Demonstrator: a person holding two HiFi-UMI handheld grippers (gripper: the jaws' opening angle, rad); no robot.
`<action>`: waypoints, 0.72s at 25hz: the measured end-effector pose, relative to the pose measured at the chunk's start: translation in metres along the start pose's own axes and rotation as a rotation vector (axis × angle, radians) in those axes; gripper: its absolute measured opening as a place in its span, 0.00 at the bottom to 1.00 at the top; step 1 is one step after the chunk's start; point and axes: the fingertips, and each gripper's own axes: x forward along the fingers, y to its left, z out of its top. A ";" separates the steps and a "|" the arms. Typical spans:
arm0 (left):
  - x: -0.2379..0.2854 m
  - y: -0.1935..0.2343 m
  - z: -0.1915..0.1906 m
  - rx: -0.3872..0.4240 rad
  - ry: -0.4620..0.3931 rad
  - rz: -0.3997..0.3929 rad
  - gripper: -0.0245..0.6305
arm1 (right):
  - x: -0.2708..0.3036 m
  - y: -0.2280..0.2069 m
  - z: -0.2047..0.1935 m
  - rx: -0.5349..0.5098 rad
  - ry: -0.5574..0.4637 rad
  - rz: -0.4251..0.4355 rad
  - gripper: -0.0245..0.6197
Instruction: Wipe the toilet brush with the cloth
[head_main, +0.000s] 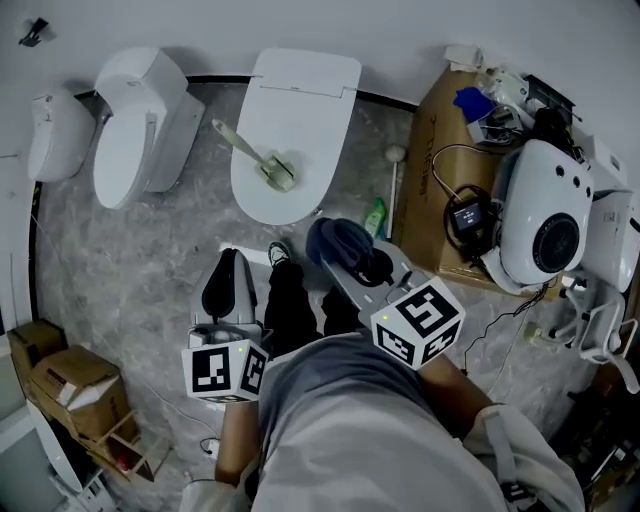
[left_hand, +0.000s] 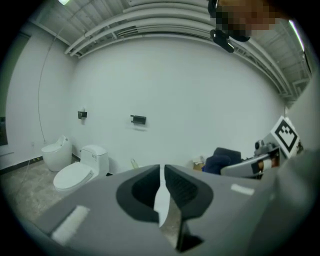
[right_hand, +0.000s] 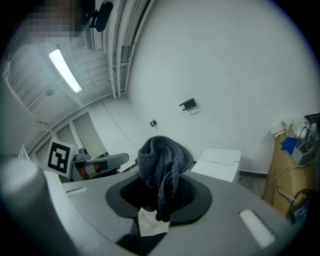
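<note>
Right tool (right_hand: 157, 201) pinching dark cloth (right_hand: 162, 160), left tool (left_hand: 162, 189) pressed together, empty, toilet brush (head_main: 255, 155) on toilet lid (head_main: 312, 98) ahead of both.

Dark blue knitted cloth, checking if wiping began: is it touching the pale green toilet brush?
Apart. Head view: the dark blue cloth, clamped in the right gripper, is well clear of the pale green toilet brush on the toilet lid.

Your toilet brush (head_main: 262, 160) lies flat on the closed white toilet lid (head_main: 310, 95) — its pale handle points away from you and to the left, and the bristle head is nearer to you. The cloth (right_hand: 162, 160) is a dark blue-grey knit, bunched into a lump — it is clamped between the jaws of your right gripper (right_hand: 159, 200).
</note>
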 end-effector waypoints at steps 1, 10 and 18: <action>0.009 0.005 0.002 0.006 0.000 -0.005 0.04 | 0.005 -0.002 0.002 0.009 -0.002 0.000 0.20; 0.105 0.081 0.024 0.045 0.025 -0.083 0.04 | 0.074 -0.007 0.038 -0.001 -0.012 -0.061 0.20; 0.207 0.136 0.014 0.000 0.122 -0.194 0.04 | 0.151 -0.028 0.059 0.040 0.041 -0.226 0.19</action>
